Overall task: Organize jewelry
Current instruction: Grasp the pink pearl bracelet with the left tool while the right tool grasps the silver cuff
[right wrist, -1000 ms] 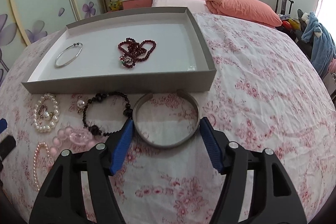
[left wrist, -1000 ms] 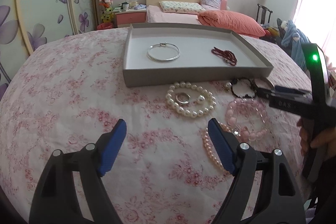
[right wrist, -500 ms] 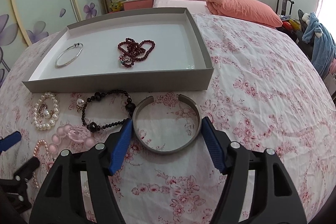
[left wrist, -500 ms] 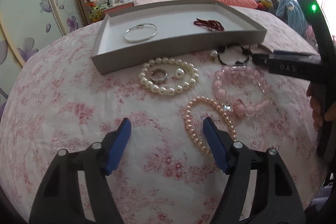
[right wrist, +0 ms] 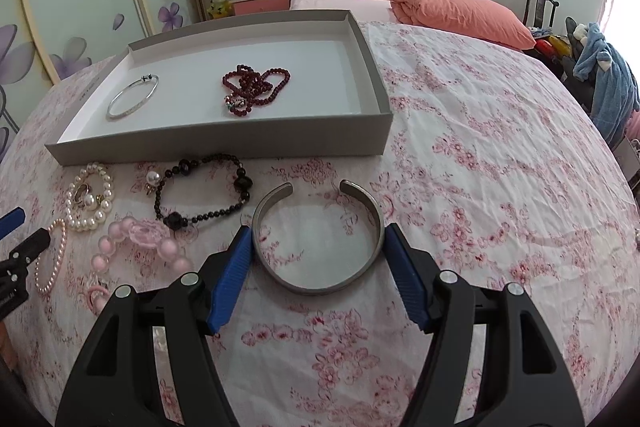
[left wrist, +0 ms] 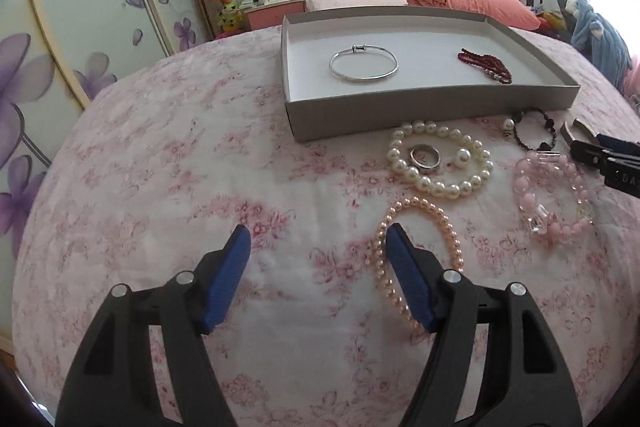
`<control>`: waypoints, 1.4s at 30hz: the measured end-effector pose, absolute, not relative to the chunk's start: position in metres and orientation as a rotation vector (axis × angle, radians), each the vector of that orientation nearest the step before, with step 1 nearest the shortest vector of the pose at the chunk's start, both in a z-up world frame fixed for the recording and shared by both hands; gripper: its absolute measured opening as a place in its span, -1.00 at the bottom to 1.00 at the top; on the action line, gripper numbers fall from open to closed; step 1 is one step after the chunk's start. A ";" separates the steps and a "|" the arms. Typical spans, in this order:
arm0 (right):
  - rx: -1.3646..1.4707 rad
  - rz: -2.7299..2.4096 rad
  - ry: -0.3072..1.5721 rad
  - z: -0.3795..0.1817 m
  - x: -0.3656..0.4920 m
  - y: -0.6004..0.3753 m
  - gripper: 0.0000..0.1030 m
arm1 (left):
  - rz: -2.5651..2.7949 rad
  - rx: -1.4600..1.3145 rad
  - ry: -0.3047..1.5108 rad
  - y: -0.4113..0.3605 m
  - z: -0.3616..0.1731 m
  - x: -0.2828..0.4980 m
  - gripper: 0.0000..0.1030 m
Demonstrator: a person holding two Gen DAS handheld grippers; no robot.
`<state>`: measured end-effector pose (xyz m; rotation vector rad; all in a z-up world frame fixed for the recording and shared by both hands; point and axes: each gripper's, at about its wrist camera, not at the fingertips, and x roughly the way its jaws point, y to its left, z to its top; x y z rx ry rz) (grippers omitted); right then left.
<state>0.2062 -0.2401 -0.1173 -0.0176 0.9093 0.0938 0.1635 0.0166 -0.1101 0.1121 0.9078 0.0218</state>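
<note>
My right gripper (right wrist: 318,235) is shut on a silver cuff bangle (right wrist: 320,287) that lies on the flowered cloth, with a blue pad against each of its sides. My left gripper (left wrist: 318,239) hangs open low over bare cloth and holds nothing. Its right finger overlaps the left edge of a pink pearl bracelet (left wrist: 440,219). The grey tray (left wrist: 400,115) holds a thin silver bangle (left wrist: 359,47) and a dark red bead string (left wrist: 486,65). In front of it lie a white pearl bracelet (left wrist: 440,187) around a ring (left wrist: 425,157), a black bead bracelet (right wrist: 204,217) and a chunky pink bead bracelet (left wrist: 560,227).
The cloth-covered surface curves away on every side, with open cloth left of the tray (right wrist: 220,143) and right of the cuff. My right gripper's finger (left wrist: 600,155) enters the left wrist view at the right edge. A bed, wardrobe doors and a chair stand behind.
My left gripper swung about over the cloth and sank a little, and its jaws narrowed slightly. The right gripper and the cuff between its pads stayed where they were.
</note>
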 end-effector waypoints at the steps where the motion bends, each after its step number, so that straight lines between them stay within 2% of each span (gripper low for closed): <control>1: -0.019 0.093 0.911 -0.117 0.205 -0.241 0.30 | 0.008 0.103 0.908 0.017 -0.110 0.161 0.33; 4: -0.018 0.090 0.914 -0.116 0.206 -0.240 0.30 | -0.014 0.096 0.905 0.014 -0.109 0.156 0.31; 7: -0.014 0.089 0.918 -0.116 0.206 -0.241 0.31 | -0.039 0.086 0.905 0.008 -0.107 0.155 0.19; 15: -0.016 0.090 0.917 -0.116 0.207 -0.240 0.31 | -0.089 0.089 0.916 -0.004 -0.110 0.151 -0.43; 21: -0.014 0.088 0.917 -0.116 0.208 -0.240 0.30 | -0.096 0.107 0.912 -0.009 -0.111 0.146 -0.54; 25: -0.019 0.093 0.918 -0.116 0.207 -0.240 0.28 | -0.116 0.118 0.909 -0.013 -0.111 0.145 -0.86; 42: -0.030 0.108 0.936 -0.116 0.188 -0.239 0.28 | -0.094 0.126 0.895 -0.005 -0.111 0.151 -0.87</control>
